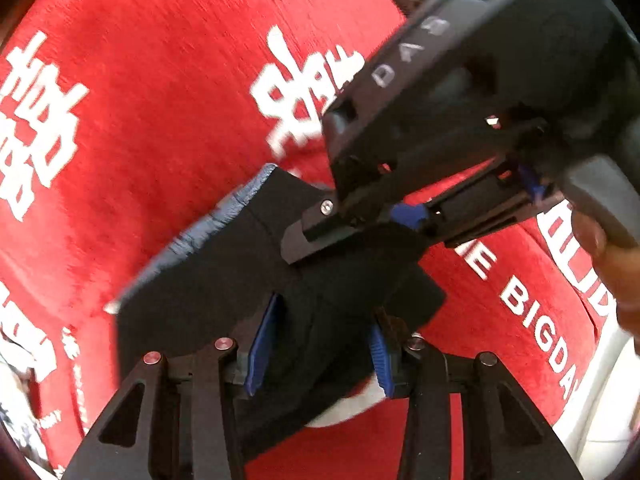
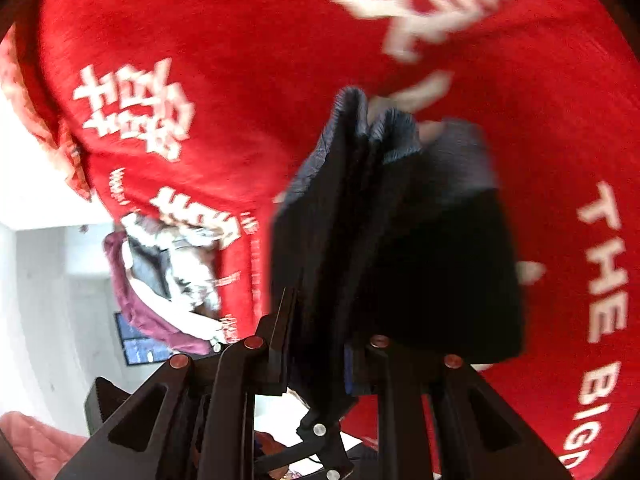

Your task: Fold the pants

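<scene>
The dark pants [image 1: 224, 264] hang bunched above a red cloth, with a bluish-grey hem along their upper left edge. At the bottom of the left wrist view, my left gripper [image 1: 320, 352] is shut on a thick fold of them between its blue pads [image 1: 262, 344]. My right gripper [image 1: 320, 228] reaches in from the upper right, very close, and pinches the same fabric. In the right wrist view the pants [image 2: 440, 260] fill the middle in pleats, and my right gripper [image 2: 320, 340] is shut on them. The picture is blurred.
A red cloth [image 1: 160, 100] with white characters and letters covers the surface below, seen again in the right wrist view [image 2: 240, 60]. A person's hand [image 1: 616, 272] grips the right gripper's handle. Mixed clothes [image 2: 172, 272] lie at the cloth's left edge, with pink fabric [image 2: 32, 440] lower left.
</scene>
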### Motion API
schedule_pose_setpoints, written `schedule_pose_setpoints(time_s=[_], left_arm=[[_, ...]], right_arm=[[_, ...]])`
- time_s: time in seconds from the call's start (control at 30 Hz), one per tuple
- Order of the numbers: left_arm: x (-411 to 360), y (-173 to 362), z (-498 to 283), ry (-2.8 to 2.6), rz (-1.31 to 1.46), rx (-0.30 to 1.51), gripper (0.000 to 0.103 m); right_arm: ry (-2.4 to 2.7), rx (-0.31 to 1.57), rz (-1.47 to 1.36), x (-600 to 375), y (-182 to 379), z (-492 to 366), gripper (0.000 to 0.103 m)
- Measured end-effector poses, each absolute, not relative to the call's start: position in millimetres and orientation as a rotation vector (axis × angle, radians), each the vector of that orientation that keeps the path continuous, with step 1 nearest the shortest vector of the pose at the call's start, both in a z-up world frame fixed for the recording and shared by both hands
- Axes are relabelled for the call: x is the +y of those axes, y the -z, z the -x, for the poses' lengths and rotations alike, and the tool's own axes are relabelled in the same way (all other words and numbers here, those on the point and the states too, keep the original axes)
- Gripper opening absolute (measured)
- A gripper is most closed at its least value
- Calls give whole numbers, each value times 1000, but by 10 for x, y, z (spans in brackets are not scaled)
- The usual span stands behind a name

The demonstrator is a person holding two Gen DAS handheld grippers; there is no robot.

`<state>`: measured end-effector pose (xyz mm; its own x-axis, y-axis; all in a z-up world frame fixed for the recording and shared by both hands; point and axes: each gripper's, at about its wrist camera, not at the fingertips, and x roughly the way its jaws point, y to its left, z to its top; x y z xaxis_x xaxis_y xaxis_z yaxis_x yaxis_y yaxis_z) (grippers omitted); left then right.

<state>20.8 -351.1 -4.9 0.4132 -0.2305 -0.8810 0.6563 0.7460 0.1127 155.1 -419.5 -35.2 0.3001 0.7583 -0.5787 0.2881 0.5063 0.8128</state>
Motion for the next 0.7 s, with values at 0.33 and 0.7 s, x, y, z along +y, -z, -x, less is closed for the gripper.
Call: schedule_pose_setpoints(time_s=[0.33,0.7], left_arm=[[-3238,185,-315,610,-472,1131,79],[-2261,78,-709,292,-305,1222,79]], right_arm=[[-333,1310,-1130,-4415,921,-1388,21],[-271,1320,-939,-4328,544,-1397,19]])
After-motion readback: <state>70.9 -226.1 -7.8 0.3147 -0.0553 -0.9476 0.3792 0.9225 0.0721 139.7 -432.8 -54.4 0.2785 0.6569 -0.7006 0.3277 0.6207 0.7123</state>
